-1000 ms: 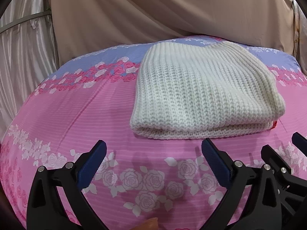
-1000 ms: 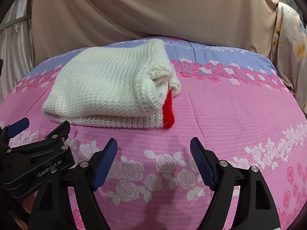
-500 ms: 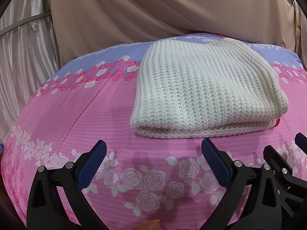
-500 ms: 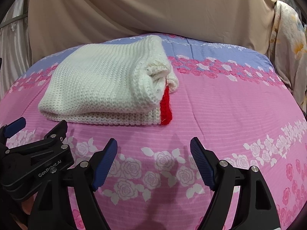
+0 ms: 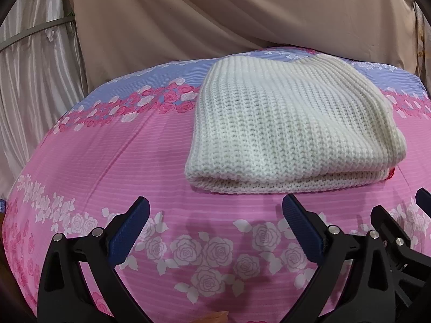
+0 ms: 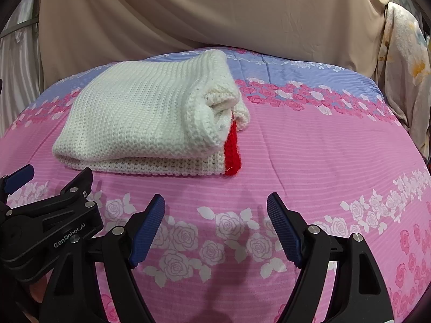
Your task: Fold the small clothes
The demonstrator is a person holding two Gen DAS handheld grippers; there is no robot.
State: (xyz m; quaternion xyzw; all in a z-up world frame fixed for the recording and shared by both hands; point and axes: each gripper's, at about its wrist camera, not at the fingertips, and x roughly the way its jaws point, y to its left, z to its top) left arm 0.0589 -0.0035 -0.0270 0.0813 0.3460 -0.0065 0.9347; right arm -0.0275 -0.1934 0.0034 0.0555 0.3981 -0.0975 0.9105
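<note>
My left gripper (image 5: 215,212) hangs above the near edge of the bed (image 5: 150,167), its blue-padded fingers (image 5: 129,231) spread wide with nothing between them. My right gripper (image 6: 215,212) sits just beside it, fingers (image 6: 282,226) likewise spread apart and empty. In the left view, part of the right gripper shows at the lower right edge; in the right view, the left gripper's body shows at the lower left.

The knit (image 5: 291,123) lies folded on the bed ahead of both grippers, well clear of the fingers and touching neither. It is a thick cream-white bundle, several layers stacked, with a rounded fold facing me. From the right view the knit (image 6: 145,118) shows its open end on its right side, where the layers curl over, and a red trim (image 6: 232,148) runs down that end at the bottom layer.

The bed cover is pink with white roses near me and a lilac band with pink roses farther back. A beige curtain (image 6: 204,13) hangs behind the bed.
</note>
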